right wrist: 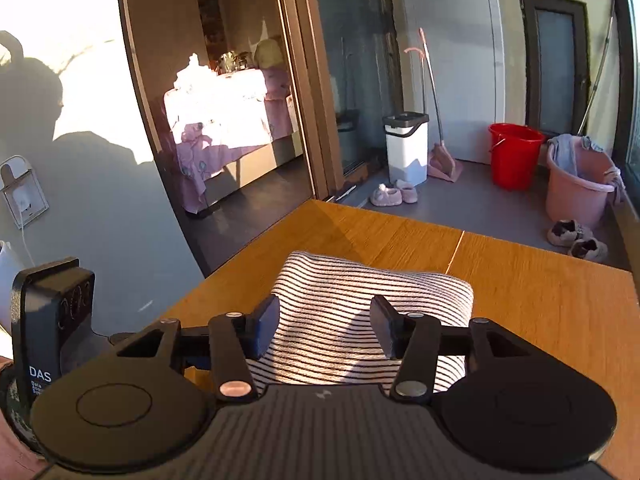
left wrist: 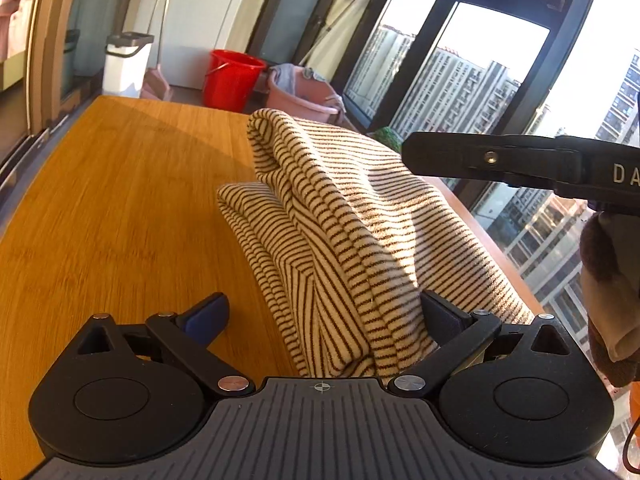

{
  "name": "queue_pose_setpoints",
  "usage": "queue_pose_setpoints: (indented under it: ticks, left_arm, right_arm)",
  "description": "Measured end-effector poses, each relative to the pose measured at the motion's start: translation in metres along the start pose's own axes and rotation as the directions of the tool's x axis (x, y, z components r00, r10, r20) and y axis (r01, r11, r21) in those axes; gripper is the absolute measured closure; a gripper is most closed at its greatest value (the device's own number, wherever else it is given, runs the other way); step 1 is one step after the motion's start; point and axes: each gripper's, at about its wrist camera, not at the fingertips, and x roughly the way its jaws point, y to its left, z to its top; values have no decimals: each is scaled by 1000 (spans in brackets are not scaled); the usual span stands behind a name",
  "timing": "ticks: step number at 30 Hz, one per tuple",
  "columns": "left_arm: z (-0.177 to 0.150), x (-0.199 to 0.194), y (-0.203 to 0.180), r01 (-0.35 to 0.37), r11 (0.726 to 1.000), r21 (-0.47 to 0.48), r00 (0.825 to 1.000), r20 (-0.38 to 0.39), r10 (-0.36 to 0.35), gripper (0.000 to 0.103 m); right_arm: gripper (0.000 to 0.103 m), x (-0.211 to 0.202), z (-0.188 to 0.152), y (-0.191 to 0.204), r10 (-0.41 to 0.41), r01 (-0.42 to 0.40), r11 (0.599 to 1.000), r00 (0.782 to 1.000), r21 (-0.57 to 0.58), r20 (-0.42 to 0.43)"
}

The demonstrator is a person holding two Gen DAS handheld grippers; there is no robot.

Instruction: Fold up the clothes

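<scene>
**One striped garment, two grippers, both with jaws apart**

One striped garment (left wrist: pixel 340 216) lies folded in a thick bundle on the wooden table (left wrist: pixel 120 200). It is the only piece of clothing on the table. Its cream cloth with thin dark stripes is bunched into several overlapping layers; how many cannot be counted, as the folds hide one another.

Two grippers are in play. The left gripper (left wrist: pixel 324 312) stands wide open. Its left finger is over bare wood, clear of the cloth. Its right finger is partly buried behind a fold, so whether that pad touches the fabric cannot be told. Cloth lies between the fingers but is not pinched.

The right gripper (right wrist: pixel 324 326) is held over the near end of the garment (right wrist: pixel 372 304) with its jaws partly apart. The striped cloth shows in the gap between the pads, which do not press on it. In the left wrist view the right gripper's body enters from the right edge, cut off, with a gloved hand (left wrist: pixel 612 288) below it only partly seen.

Beyond the table stand one red bucket (right wrist: pixel 514 154), one pink tub (right wrist: pixel 576 190) with cloth draped over its rim, and one white bin (right wrist: pixel 406 148). Two pairs of slippers (right wrist: pixel 394 194) lie on the floor; the far pair sits near the tub.
</scene>
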Motion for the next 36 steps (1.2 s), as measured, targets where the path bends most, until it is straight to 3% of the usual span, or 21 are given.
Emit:
queue_pose_setpoints:
  ticks: [6, 10, 14, 16, 19, 21, 23, 27, 31, 36]
  left_arm:
    - [0, -1, 14, 125, 983, -136, 992, -19, -128, 1]
    - [3, 4, 13, 173, 969, -179, 982, -43, -183, 1]
    - [3, 8, 31, 260, 905, -336, 959, -17, -282, 1]
    - [4, 10, 35, 271, 891, -364, 955, -19, -297, 1]
    - [6, 14, 31, 261, 900, -348, 956, -34, -290, 1]
    - [5, 16, 25, 250, 915, -317, 960, -38, -276, 1]
    - [4, 17, 20, 235, 926, -295, 966, -35, -257, 3]
    - [2, 10, 18, 183, 959, -215, 981, -31, -194, 27]
    - [11, -4, 25, 180, 966, -185, 983, 13, -181, 27]
    - [37, -28, 45, 136, 979, -152, 988, 89, -123, 27]
  right_arm:
    - [31, 2, -35, -61, -62, 73, 970, 997, 232, -54]
    - [21, 11, -54, -90, 42, -11, 932, 996, 363, -79]
    - [15, 18, -66, -104, 139, -90, 900, 987, 426, -86]
    - [13, 20, -74, -111, 189, -133, 875, 979, 466, -76]
    - [13, 22, -82, -115, 247, -195, 850, 968, 489, -43]
    - [16, 24, -83, -108, 280, -228, 856, 959, 464, -45]
    - [21, 25, -82, -94, 260, -214, 888, 964, 407, -59]
    - [38, 21, -71, -81, 213, -190, 913, 977, 360, -25]
    - [46, 29, -47, -68, 226, -217, 928, 974, 304, 6]
    - [46, 48, -13, -51, 269, -275, 931, 961, 241, 56]
